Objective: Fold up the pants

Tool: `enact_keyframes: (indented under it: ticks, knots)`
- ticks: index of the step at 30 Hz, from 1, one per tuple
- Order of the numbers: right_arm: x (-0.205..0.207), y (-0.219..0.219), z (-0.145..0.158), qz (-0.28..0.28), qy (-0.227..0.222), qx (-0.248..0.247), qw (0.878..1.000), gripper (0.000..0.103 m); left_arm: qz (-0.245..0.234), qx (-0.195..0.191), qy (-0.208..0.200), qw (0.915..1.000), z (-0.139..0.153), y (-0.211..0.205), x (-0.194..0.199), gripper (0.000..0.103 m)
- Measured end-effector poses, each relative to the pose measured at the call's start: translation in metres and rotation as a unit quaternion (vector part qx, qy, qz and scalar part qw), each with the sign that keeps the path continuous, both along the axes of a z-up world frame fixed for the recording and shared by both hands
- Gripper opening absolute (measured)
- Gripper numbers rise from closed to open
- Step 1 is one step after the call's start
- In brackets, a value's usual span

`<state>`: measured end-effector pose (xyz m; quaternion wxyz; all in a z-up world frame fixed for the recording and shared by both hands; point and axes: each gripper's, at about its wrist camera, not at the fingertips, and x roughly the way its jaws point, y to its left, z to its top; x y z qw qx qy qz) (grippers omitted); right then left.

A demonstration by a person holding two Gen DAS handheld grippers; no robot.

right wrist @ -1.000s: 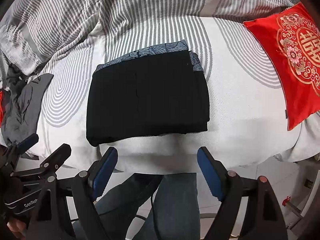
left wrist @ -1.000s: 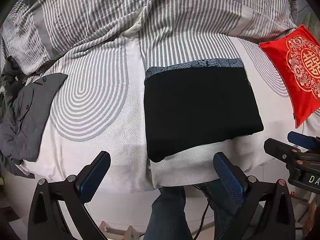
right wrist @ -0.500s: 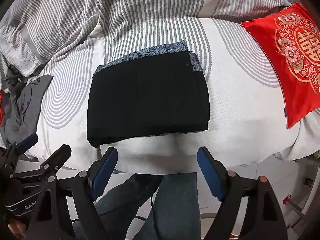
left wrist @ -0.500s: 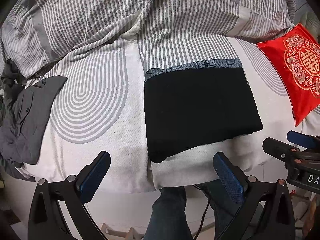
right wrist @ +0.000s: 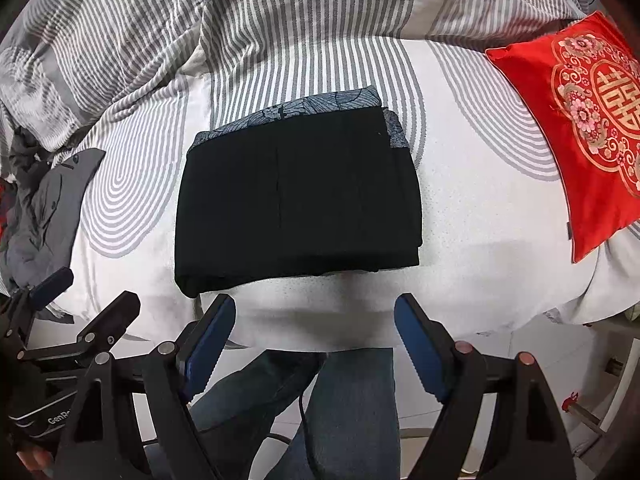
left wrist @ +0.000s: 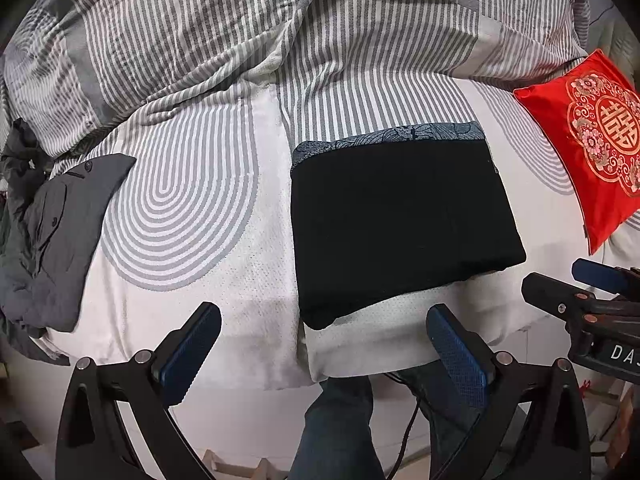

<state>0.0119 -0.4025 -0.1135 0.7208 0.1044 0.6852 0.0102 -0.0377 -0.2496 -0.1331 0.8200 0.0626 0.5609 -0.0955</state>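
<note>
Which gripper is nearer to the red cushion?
Right. The right gripper hangs off the bed edge on the red cushion's side; the left gripper hangs further from it, toward the grey clothes.

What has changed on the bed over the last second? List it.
Nothing visibly changed. The folded black pants lie flat on the striped bedding, and the left gripper and right gripper hang open, empty, short of the bed's near edge.

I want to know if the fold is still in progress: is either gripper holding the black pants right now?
No: the black pants lie folded on the bed, and the left gripper and the right gripper hang open, clear of them.
</note>
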Motion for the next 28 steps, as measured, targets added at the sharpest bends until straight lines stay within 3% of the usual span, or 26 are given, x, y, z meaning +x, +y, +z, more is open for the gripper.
enact_keyframes:
  ticks: [28]
  knots:
    - [0.0030,0.0048,-0.0022,0.014,0.000,-0.013,1.000,0.084,-0.005,-0.009,-0.003,0.9999,0.0012,-0.0011,0.0062,0.103]
